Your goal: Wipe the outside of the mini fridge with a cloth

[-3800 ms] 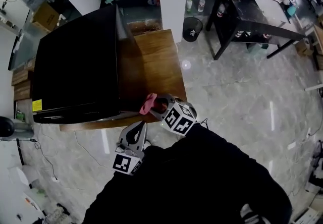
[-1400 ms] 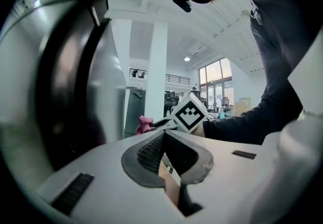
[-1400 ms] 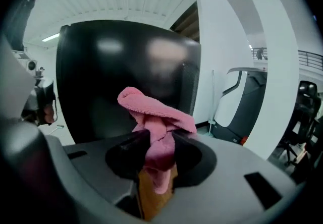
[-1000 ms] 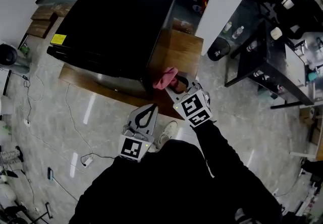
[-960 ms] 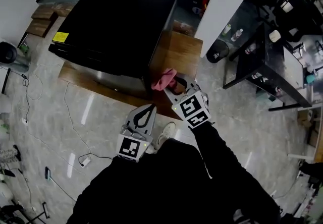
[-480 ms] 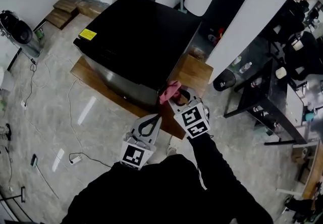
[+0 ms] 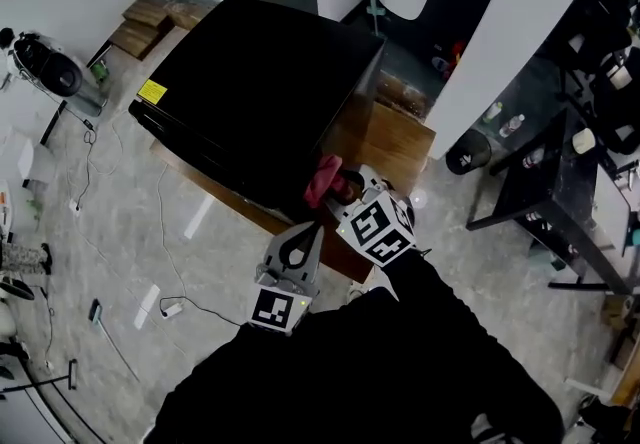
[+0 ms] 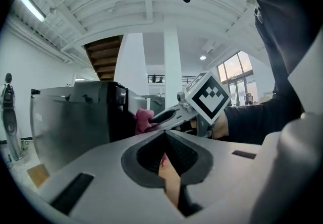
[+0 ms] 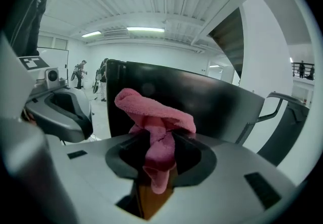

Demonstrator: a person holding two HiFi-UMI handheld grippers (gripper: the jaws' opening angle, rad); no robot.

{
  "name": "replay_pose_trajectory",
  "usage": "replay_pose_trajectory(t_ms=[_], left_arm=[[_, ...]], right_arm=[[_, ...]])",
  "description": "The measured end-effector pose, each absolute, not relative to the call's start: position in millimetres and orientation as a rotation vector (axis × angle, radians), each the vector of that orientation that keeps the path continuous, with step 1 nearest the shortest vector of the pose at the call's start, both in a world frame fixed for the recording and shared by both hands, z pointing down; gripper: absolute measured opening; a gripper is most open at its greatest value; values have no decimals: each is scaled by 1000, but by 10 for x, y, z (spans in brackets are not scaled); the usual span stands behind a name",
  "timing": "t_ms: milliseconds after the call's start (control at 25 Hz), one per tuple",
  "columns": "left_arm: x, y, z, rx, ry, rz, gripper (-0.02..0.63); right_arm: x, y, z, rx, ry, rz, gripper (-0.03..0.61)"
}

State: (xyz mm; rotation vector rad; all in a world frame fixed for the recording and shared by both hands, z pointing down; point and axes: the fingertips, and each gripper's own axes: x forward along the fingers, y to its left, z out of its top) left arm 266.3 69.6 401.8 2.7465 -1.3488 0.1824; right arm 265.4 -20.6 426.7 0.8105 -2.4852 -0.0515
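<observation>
Mini fridge (image 7: 250, 102), black and boxy, sits on a low wooden tabletop (image 7: 398, 144) and fills the left of the head view. Just right of its front corner the left gripper (image 7: 303, 235) hangs beyond the tabletop's edge, its fingers together with nothing between them. Further right, the right gripper (image 7: 338, 194) has its fingers clamped on a pink cloth (image 7: 323, 179), which bunches up at the fridge's near side wall; whether it touches I cannot tell. The likely trouble is that the cloth is a loose wad held by one fold. Pressing along the wall could drag it free, or let bare fingers scrape the finish. The fridge wall stands straight ahead of the right fingers, just behind the cloth.
</observation>
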Motion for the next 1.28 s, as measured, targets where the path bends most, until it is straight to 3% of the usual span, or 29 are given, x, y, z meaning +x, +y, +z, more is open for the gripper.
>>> replay_pose_trajectory(t_ms=[840, 1280], left_arm=[[3423, -372, 3991, 2665, -1498, 120, 6], [3708, -754, 3956, 2702, -1458, 113, 6]], right_arm=[[3224, -1243, 4441, 457, -2511, -57, 141], [3686, -1963, 4538, 545, -2471, -58, 141]])
